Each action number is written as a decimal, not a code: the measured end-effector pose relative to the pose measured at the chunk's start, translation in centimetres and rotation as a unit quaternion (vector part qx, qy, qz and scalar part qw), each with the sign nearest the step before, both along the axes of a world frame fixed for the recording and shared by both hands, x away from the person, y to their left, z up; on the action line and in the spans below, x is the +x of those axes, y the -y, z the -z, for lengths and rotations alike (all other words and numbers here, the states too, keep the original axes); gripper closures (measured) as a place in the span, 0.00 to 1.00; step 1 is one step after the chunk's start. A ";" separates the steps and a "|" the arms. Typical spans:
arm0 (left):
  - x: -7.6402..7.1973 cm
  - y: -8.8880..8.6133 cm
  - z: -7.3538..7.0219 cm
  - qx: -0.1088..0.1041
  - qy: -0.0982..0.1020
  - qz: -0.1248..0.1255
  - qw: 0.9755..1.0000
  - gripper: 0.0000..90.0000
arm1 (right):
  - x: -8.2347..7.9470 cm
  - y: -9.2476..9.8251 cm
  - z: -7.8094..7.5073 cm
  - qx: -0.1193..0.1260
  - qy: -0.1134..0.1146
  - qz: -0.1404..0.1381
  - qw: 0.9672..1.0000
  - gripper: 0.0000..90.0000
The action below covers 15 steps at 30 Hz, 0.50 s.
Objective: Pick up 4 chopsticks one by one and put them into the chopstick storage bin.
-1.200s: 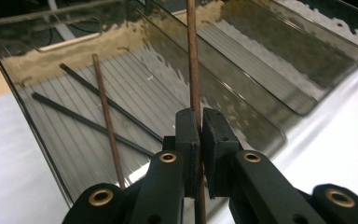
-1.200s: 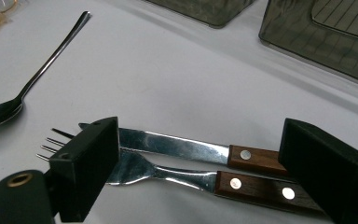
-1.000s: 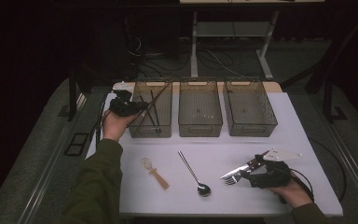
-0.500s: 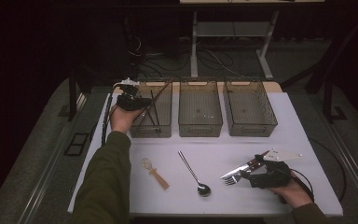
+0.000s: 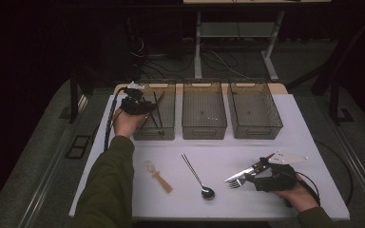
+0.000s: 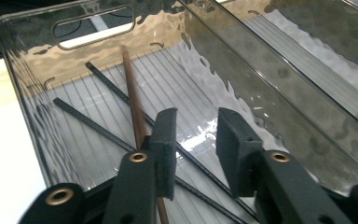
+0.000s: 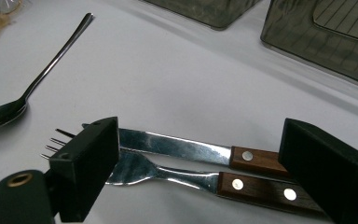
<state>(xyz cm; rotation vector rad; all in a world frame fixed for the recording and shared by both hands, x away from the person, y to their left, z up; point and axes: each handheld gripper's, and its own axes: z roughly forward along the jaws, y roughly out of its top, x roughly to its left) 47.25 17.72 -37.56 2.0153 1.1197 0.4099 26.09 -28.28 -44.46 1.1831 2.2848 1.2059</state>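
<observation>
So the right gripper (image 7: 196,163) jaws sit wide apart around the fork (image 7: 186,179) and knife (image 7: 191,150); stiff, probably slippery steel, so grab the wooden handles. Left gripper (image 6: 193,140) jaws have just been opening, nothing between them, over the chopsticks (image 6: 130,93)

No text, label, brand, number or sign is legible anywhere.

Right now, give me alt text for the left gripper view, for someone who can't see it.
The left gripper hangs with its black jaws parted and nothing between them, over a clear smoky plastic bin. On the bin's ribbed floor lie a brown chopstick and two black chopsticks, crossing under the jaws.
</observation>
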 end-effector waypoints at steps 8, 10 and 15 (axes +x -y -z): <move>-2.0 0.1 -1.0 -0.015 0.005 0.024 1.000 0.58 | 0.0 -0.1 0.0 -0.002 0.000 -0.001 1.000 0.14; -2.8 0.2 -1.2 -0.022 0.006 0.031 0.999 0.56 | 0.0 -0.1 0.0 -0.002 -0.001 -0.001 1.000 0.14; -5.0 0.5 -1.7 -0.027 0.010 0.054 0.998 0.51 | 0.0 -0.1 0.0 -0.001 0.001 0.001 1.000 0.14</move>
